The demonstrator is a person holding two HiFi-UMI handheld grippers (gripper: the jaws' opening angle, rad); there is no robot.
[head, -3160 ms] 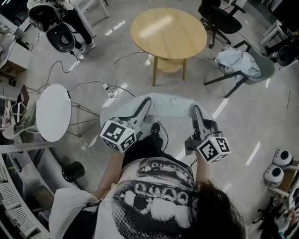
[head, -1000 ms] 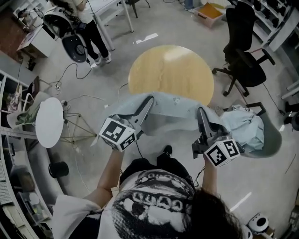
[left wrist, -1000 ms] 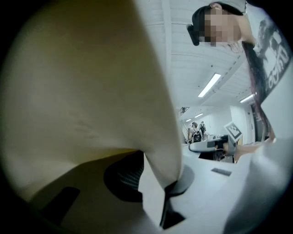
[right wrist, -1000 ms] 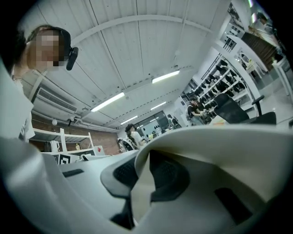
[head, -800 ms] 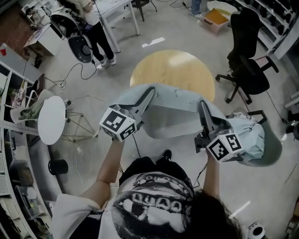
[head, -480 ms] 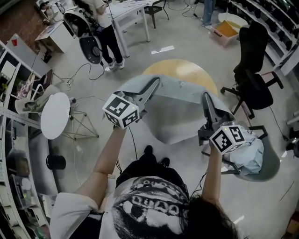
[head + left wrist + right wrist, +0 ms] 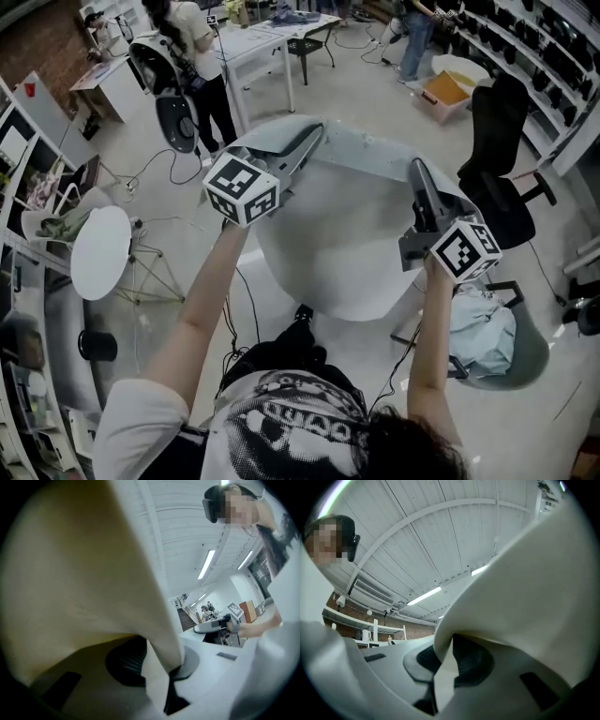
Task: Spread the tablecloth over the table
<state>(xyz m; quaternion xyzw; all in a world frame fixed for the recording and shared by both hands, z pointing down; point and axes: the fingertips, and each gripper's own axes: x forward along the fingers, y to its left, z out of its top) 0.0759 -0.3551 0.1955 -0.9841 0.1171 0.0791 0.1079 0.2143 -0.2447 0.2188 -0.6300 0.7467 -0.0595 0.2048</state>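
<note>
The pale grey tablecloth [image 7: 337, 234] hangs stretched between my two raised grippers and hides the round wooden table behind it. My left gripper [image 7: 314, 133] is shut on the cloth's upper left edge, and my right gripper [image 7: 415, 171] is shut on its upper right edge. In the left gripper view the tablecloth [image 7: 84, 573] folds out from the pinched jaws of the left gripper [image 7: 171, 672] and fills the left half. A fold of the tablecloth [image 7: 525, 597] is likewise clamped in the right gripper [image 7: 445, 667], with the ceiling behind it.
A black office chair [image 7: 502, 141] stands at the right. A grey chair with a bundle of pale fabric [image 7: 483, 328] is at the lower right. At the left is a small white round table [image 7: 101, 251]. A person [image 7: 192, 56] stands by a desk [image 7: 272, 37].
Both grippers have risen from waist height to well above the table, lifting the cloth. The spread cloth now covers the wooden table from view.
</note>
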